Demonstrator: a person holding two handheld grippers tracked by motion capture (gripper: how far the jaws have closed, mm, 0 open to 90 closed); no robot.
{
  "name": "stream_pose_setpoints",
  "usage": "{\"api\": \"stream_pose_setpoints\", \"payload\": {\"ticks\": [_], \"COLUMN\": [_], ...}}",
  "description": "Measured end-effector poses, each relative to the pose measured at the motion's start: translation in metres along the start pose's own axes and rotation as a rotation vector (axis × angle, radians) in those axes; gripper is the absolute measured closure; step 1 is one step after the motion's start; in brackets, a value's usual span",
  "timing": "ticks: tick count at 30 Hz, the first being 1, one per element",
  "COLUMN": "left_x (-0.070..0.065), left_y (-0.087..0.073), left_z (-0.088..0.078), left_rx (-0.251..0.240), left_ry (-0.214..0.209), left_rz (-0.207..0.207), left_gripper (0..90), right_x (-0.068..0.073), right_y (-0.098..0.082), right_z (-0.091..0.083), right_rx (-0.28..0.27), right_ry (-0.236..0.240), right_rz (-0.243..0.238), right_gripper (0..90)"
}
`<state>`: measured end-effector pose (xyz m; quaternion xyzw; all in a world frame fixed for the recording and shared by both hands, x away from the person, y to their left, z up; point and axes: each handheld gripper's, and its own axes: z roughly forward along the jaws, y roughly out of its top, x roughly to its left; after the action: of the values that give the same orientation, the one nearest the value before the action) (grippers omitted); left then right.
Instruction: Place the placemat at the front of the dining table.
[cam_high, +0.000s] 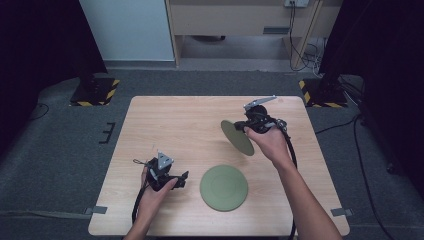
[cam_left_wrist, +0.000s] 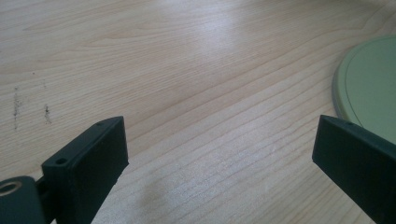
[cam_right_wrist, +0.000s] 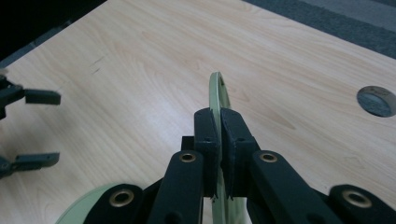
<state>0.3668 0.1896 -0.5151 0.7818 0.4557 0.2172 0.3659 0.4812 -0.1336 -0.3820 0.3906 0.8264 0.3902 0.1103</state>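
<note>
Wooden table (cam_high: 165, 120) carries one green plate (cam_high: 224, 187) lying flat near the front edge, just right of the left gripper (cam_high: 184, 178), whose jaws stand wide apart, released, nothing between them. Right gripper (cam_high: 246, 127) is clenched on the rim of a second plate (cam_high: 237, 138), held tilted on edge above the table.

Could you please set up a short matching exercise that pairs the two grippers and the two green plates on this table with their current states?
Things:
1. left gripper
2. right gripper
3. held green plate
4. second green plate

States:
A. lying flat on the table
B. jaws open, nothing between them
C. lifted off the table, tilted on edge
D. jaws shut on a plate's rim

Pairs: 1-B, 2-D, 3-C, 4-A
</note>
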Motion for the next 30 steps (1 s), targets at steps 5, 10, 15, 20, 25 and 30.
{"api": "stream_pose_setpoints", "payload": {"ticks": [5,10,15,20,25,30], "left_x": [0.003,0.006,0.007,0.005,0.003,0.003], "left_y": [0.0,-0.001,-0.002,-0.002,-0.002,-0.002], "left_z": [0.0,0.0,-0.001,-0.001,0.0,-0.001], "left_rx": [-0.003,-0.001,0.0,0.0,0.002,-0.001], "left_ry": [0.002,0.002,0.001,-0.002,-0.002,-0.003], "left_rz": [-0.01,-0.016,-0.02,-0.019,-0.009,-0.01], "left_gripper": [2.7,2.7,2.8,2.8,2.9,2.8], "right_x": [-0.009,-0.017,-0.019,-0.02,-0.014,-0.007], "right_y": [0.004,0.012,0.021,0.028,0.036,0.044], "right_z": [-0.001,0.0,0.005,0.014,0.025,0.038], "right_rx": [-0.029,-0.059,-0.064,-0.058,-0.069,-0.079], "right_ry": [-0.042,-0.053,-0.08,-0.107,-0.1,-0.088], "right_rz": [0.04,0.078,0.08,0.085,0.092,0.089], "right_gripper": [86.3,86.3,86.3,86.3,86.3,86.3]}}
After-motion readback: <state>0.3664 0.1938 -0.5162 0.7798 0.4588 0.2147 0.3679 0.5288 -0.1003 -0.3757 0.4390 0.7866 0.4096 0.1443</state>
